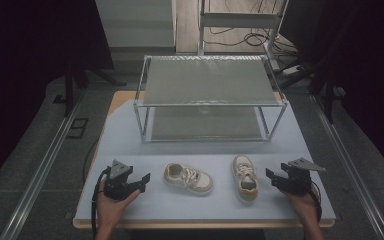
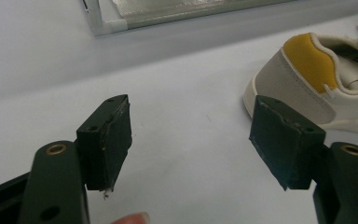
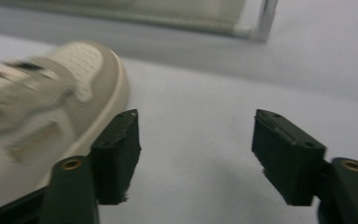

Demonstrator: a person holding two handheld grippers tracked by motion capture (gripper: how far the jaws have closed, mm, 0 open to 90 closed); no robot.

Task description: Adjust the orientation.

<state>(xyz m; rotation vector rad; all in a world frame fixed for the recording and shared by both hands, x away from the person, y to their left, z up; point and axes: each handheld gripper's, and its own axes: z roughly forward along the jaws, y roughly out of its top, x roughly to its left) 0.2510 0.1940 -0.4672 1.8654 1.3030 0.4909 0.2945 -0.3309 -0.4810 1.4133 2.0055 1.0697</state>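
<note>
Two small beige-and-white sneakers lie on the pale table. The left shoe point(image 1: 187, 178) lies sideways with its toe to the right; its heel with a yellow tab point(image 2: 310, 79) shows in the left gripper view. The right shoe point(image 1: 244, 177) points its toe away, and its toe point(image 3: 51, 102) appears blurred beside my right jaw. My left gripper point(image 1: 141, 181) point(image 2: 191, 140) is open on the table left of the left shoe, nothing between its jaws. My right gripper point(image 1: 272, 176) point(image 3: 196, 149) is open just right of the right shoe, also holding nothing.
A two-tier metal-framed shelf rack point(image 1: 210, 97) stands at the back of the table point(image 1: 130, 145), its corner post point(image 2: 98, 21) point(image 3: 265, 18) visible beyond the jaws. Dark floor rails run along both sides of the table.
</note>
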